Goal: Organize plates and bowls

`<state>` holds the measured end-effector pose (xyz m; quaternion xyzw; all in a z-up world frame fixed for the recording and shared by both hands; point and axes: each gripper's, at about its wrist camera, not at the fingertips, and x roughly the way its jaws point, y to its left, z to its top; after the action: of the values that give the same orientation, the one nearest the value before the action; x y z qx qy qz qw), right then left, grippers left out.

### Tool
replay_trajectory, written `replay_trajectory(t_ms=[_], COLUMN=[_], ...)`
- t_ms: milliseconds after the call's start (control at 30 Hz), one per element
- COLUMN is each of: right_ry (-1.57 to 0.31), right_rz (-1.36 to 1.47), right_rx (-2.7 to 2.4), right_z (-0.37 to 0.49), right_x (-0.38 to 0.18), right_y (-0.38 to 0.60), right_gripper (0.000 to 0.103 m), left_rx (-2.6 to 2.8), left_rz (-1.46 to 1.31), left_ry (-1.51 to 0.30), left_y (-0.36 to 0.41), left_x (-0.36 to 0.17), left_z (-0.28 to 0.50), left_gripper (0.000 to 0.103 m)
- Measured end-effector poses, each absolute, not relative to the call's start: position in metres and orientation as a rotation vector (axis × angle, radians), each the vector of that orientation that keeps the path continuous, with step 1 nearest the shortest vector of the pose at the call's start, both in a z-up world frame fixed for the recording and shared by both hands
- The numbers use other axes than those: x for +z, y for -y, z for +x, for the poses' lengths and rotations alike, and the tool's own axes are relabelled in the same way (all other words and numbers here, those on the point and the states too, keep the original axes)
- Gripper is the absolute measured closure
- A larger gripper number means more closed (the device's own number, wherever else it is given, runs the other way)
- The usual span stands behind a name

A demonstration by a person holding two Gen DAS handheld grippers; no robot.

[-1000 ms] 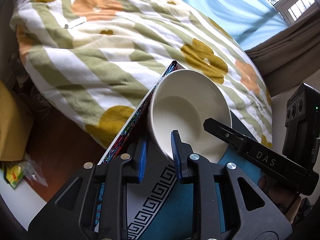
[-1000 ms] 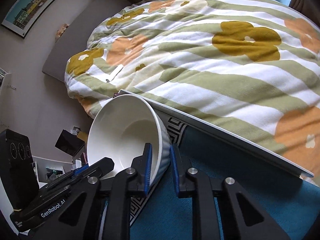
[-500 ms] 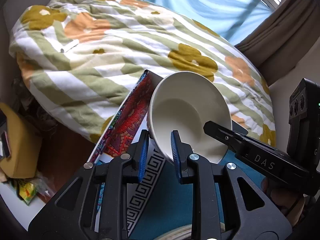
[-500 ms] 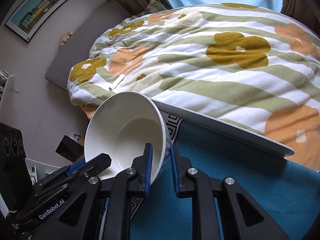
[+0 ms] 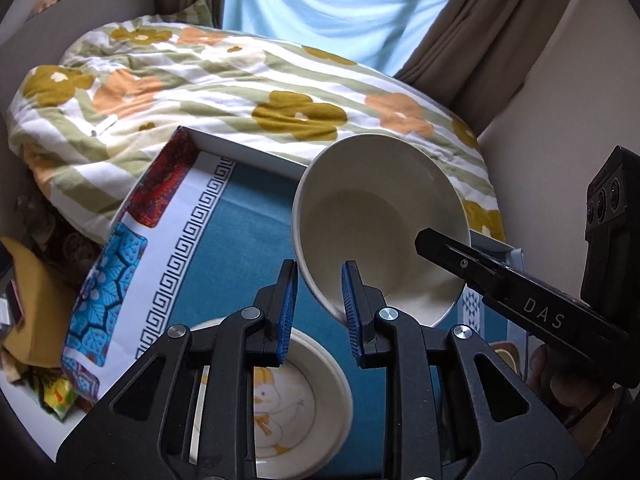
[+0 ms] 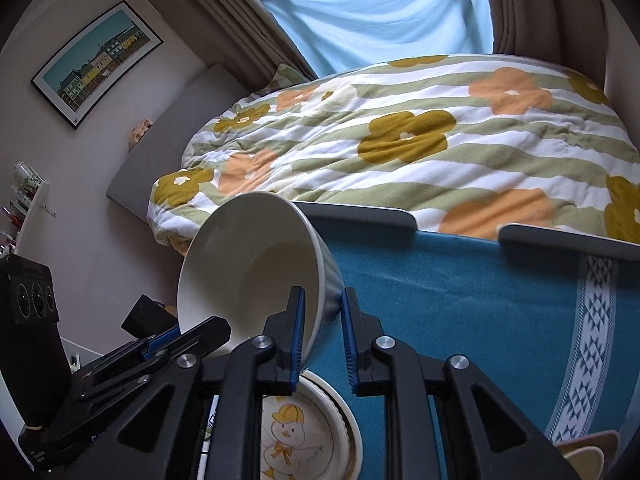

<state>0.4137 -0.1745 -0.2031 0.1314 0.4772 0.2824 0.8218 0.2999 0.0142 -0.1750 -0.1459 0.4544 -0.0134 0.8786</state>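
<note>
Left wrist view: a plain white bowl (image 5: 380, 220) is seen held tilted above a blue-lined tray (image 5: 256, 216), its opening turned toward the camera. The left gripper (image 5: 318, 300) is closed narrowly on the bowl's near rim, one blue pad inside the wall and one outside it. The right gripper (image 5: 480, 264) is seen reaching in from the right of the bowl, its black finger lying across the bowl's opposite rim. Below the bowl, on the tray's blue floor, a small plate printed with a yellow duck (image 5: 296, 396) is seen lying flat, partly hidden by the gripper body. Beyond the bowl a quilt with green stripes and ochre and orange flowers (image 5: 256, 92) is spread over a bed, and a pale blue curtain (image 5: 340, 8) hangs behind it. From the right wrist camera the same bowl (image 6: 256, 264) is shown tilted to the left, with the right gripper (image 6: 322, 332) clamped on its ribbed wall, one pad inside the rim, one outside. The left gripper (image 6: 184, 340) is seen at the bowl's lower left edge. The duck plate (image 6: 296, 436) lies directly beneath the bowl, and the tray's grey far rim (image 6: 360, 216) is seen just behind it.
</note>
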Motion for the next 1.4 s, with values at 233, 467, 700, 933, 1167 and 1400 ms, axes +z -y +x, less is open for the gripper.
replay_trajectory(t_ms=[233,467,700,933,1167,1400], right_ry=[-0.993,-1.010,-1.070,-1.123,-1.149,-1.173], right_rz=[0.282,0.296,0.359,0.388,0.365,0.310], right_rx=[0.513,0.398,0.304,0.250,0.220,0.210], right_z=[0.353,0.309,0.288,0.284,0.283,0.280], right_x=[-0.194,-0.205,-0.236,-0.271,-0.285,-0.292], right_y=[0.262,0.343,0.392,0.406,0.402,0.399], right_gripper=[0.087,0.087,0.087,0.087,0.087,0.087], left_rx=[-0.110,-0.222,-0.302,-0.324,-0.309,-0.292], left_rz=[-0.276,-0.242,-0.149,-0.068,0.046,0.098], left_ry=[-0.945,-1.019,-1.129,-1.213,-1.240,-1.241], left_y=[0.074,0.155,0.212,0.234,0.246,0.251], left_x=[-0.164,-0.178,-0.205,-0.238,-0.254,-0.259], left_z=[0.245,0.217,0.215,0.227,0.230,0.230], left_gripper=[0.083,0.083,0.083,0.083,0.083,0.083])
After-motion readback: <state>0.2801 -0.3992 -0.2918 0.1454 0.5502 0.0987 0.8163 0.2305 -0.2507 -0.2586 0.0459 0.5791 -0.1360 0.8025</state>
